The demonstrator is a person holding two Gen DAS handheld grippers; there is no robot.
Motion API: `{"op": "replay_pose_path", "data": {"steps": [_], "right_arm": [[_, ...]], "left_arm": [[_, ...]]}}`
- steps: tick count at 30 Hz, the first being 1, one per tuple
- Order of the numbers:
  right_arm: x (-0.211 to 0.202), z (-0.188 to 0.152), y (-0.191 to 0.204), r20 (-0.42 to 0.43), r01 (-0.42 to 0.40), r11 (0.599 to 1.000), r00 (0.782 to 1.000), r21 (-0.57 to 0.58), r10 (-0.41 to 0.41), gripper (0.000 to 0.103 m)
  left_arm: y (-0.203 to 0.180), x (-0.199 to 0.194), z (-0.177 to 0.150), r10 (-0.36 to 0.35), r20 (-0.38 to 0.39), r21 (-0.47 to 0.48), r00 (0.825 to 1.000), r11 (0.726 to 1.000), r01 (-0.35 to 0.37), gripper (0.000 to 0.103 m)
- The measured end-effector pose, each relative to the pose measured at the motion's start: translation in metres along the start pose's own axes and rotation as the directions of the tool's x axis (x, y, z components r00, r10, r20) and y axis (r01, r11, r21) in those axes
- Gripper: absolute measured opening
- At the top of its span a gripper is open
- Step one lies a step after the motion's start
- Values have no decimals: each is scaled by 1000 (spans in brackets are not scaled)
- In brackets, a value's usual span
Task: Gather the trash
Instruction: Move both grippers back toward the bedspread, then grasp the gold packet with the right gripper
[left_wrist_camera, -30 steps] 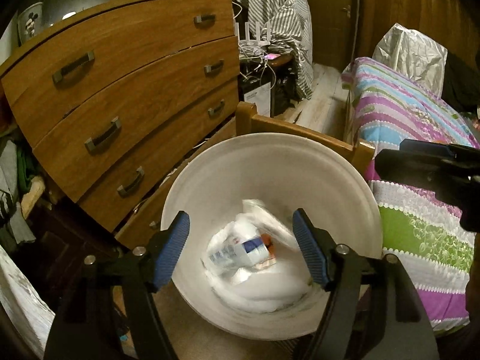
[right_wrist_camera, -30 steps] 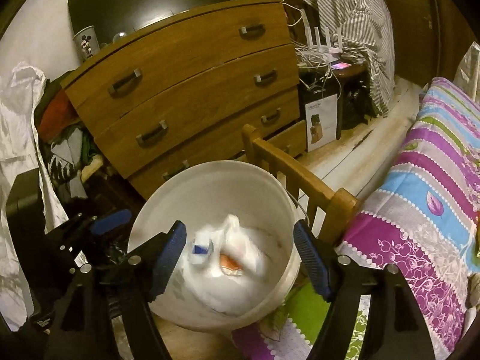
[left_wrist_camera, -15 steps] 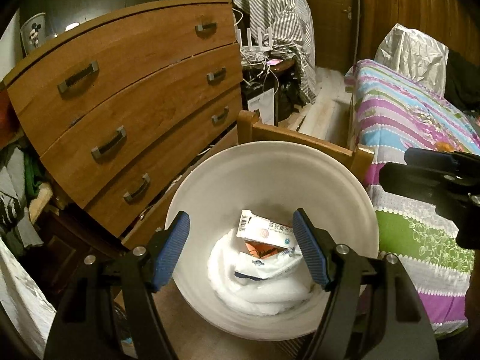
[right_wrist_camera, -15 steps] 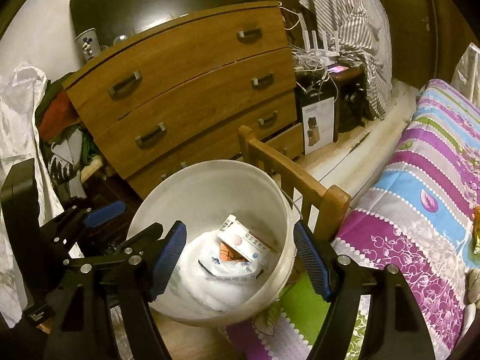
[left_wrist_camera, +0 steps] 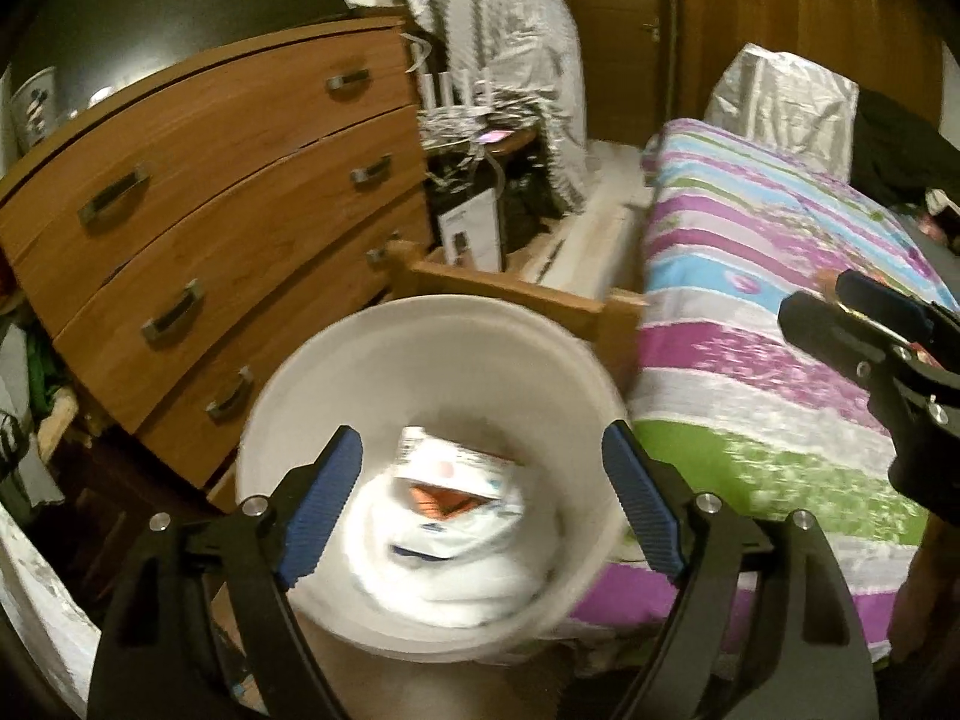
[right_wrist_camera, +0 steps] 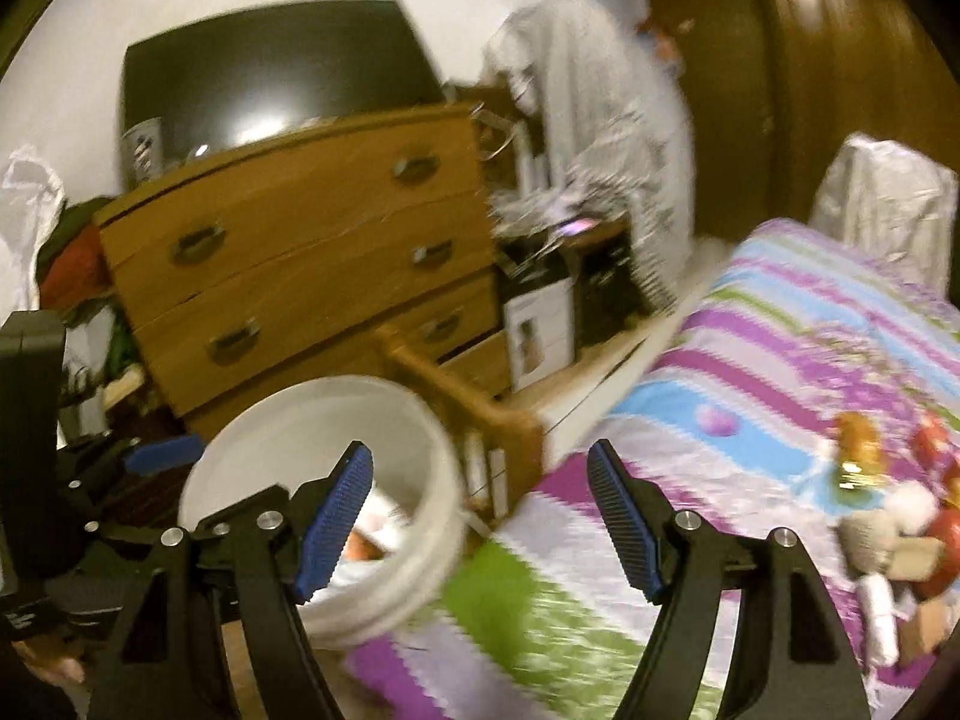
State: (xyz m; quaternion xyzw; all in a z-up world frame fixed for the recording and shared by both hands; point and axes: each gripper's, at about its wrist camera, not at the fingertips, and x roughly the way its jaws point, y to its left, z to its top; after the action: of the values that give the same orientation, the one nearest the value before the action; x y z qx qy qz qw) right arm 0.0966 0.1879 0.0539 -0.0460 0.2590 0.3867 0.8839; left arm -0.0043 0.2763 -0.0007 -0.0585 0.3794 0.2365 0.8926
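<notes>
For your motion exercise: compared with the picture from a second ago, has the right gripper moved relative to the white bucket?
Yes. The right gripper has swung right: the white bucket now sits under its left finger, and the striped bed cover fills the gap.

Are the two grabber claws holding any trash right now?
No. The left gripper is opening above the white bucket, gripping nothing. The right gripper is open and empty too.

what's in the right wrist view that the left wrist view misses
Only the right wrist view shows the pile of wrappers and litter on the bedspread, and the left gripper beside the bucket.

Only the left wrist view looks fully down into the bucket at the white bag and carton.

Both show the white bucket, the wooden dresser, the striped bedspread, and open, empty jaws.
</notes>
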Motion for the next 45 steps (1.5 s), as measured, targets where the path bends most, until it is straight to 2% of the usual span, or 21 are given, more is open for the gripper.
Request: {"op": "replay_pose_path", "data": {"steps": [5, 9, 14, 19, 22, 24, 25, 27, 29, 31, 35, 37, 38, 39, 42, 45], "right_arm": [[-42, -24, -44, 122, 148, 989, 981, 2, -148, 75], [-68, -45, -95, 139, 237, 971, 961, 31, -239, 75], [-99, -78, -186, 75, 352, 932, 930, 92, -359, 75], [-128, -110, -291, -28, 451, 872, 890, 188, -454, 75], [-143, -122, -365, -97, 503, 822, 863, 265, -496, 75], [-139, -124, -405, -143, 503, 804, 863, 317, -484, 75], [-134, -126, -432, -180, 478, 799, 878, 364, -443, 75], [-116, -124, -464, -232, 454, 783, 891, 426, -391, 75], [-98, -124, -487, -266, 443, 769, 895, 460, -357, 75], [-73, -120, -502, -294, 409, 768, 909, 493, -296, 75], [-30, -122, -534, -360, 384, 740, 910, 551, -205, 75], [-13, -121, -539, -390, 387, 744, 902, 545, -184, 72], [-9, -123, -540, -400, 392, 745, 898, 539, -184, 58], [-3, -124, -540, -406, 386, 752, 898, 535, -172, 54], [-5, -122, -527, -391, 374, 778, 903, 505, -180, 49], [-36, -115, -511, -339, 345, 791, 922, 505, -185, 47]], "left_arm": [[-47, -3, -3, -50, 3, 49, 999, 998, 50, 85], [-90, 3, -9, -98, -28, 95, 995, 990, 100, 86], [-142, 15, -20, -153, -84, 150, 985, 975, 165, 86], [-188, 27, -27, -191, -135, 190, 972, 958, 214, 87], [-213, 37, -25, -216, -159, 190, 963, 951, 245, 87], [-227, 45, -23, -239, -172, 183, 956, 945, 270, 87], [-233, 48, -22, -252, -175, 178, 952, 943, 283, 87], [-246, 53, -18, -282, -182, 170, 942, 934, 313, 87], [-257, 59, -15, -300, -186, 172, 936, 928, 331, 87], [-265, 64, -11, -306, -184, 175, 934, 925, 337, 87], [-268, 75, -3, -318, -181, 158, 931, 925, 346, 87], [-267, 80, 2, -330, -185, 135, 926, 924, 357, 87], [-265, 83, 5, -334, -186, 122, 924, 925, 359, 87], [-264, 85, 8, -331, -186, 112, 925, 928, 355, 87], [-261, 87, 14, -334, -178, 88, 926, 931, 353, 87], [-266, 84, 27, -348, -172, 100, 921, 924, 368, 87]]}}
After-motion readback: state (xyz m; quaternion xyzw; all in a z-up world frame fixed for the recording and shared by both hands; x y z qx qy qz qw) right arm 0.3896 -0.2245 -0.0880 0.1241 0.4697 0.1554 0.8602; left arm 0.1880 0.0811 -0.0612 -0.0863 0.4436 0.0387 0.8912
